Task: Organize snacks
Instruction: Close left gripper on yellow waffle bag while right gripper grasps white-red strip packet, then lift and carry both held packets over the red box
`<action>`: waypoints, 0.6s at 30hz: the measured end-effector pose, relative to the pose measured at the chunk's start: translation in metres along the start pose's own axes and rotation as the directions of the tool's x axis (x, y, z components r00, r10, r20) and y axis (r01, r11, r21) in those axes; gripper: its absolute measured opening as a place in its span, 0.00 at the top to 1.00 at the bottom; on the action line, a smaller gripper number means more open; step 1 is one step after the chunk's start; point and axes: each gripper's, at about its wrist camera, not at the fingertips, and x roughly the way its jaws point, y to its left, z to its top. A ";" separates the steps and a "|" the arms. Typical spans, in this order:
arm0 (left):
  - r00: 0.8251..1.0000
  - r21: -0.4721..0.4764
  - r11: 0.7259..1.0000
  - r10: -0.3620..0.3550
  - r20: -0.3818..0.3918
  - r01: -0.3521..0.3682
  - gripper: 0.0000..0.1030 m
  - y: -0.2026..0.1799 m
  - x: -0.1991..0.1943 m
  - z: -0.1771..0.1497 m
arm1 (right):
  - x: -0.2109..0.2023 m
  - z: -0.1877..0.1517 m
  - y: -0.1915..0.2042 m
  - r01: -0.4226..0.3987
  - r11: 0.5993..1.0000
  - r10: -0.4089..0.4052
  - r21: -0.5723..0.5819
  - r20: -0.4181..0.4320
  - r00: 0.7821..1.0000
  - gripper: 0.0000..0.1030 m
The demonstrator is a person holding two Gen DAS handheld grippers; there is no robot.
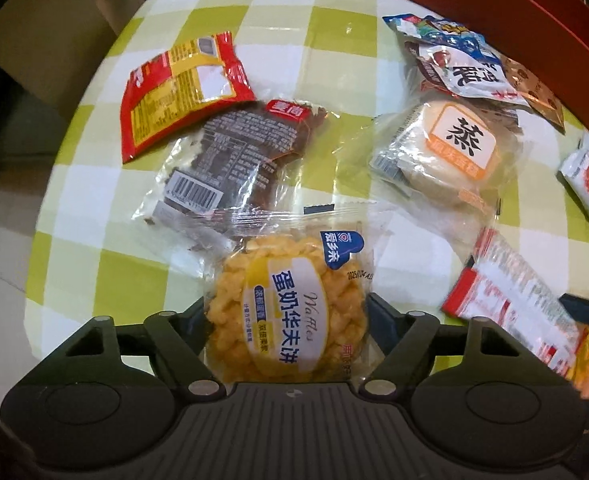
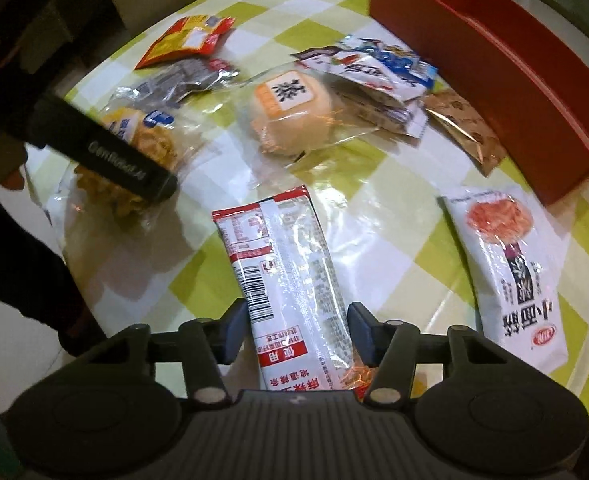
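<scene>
Snacks lie scattered over the checked tablecloth [image 2: 394, 216]; we take the red box [image 2: 494, 92] as our landmark, and the part of its inside that we can see holds nothing, so we judge the sorting barely begun. Largest of the loose items, the white noodle-print pouch [image 2: 506, 280] lies just in front of the box's near corner. Against the box's long wall sits a heap of small packets [image 2: 378, 68], with the steamed cake [image 2: 290, 112] resting at that heap's edge, away from the box. Well apart from the box lie the dark-wrapped cake [image 1: 230, 160] and, farthest out, the red-and-yellow packet [image 1: 182, 92].

Two items are already in hand. The right gripper [image 2: 298, 332] has its pads pressed on the red-and-white stick pack [image 2: 282, 276], which points roughly toward the box. The left gripper [image 1: 286, 320] straddles the waffle packet [image 1: 290, 312], well apart from the box; its pads meet the wrapper's sides, though we cannot tell how firm the hold is. Everything else remains to be moved.
</scene>
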 end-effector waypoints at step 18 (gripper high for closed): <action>0.994 0.062 0.996 -0.076 0.075 0.072 0.22 -0.009 -0.034 -0.005 | -0.040 -0.011 -0.006 -0.007 0.985 -0.014 0.172 0.121 0.993 0.43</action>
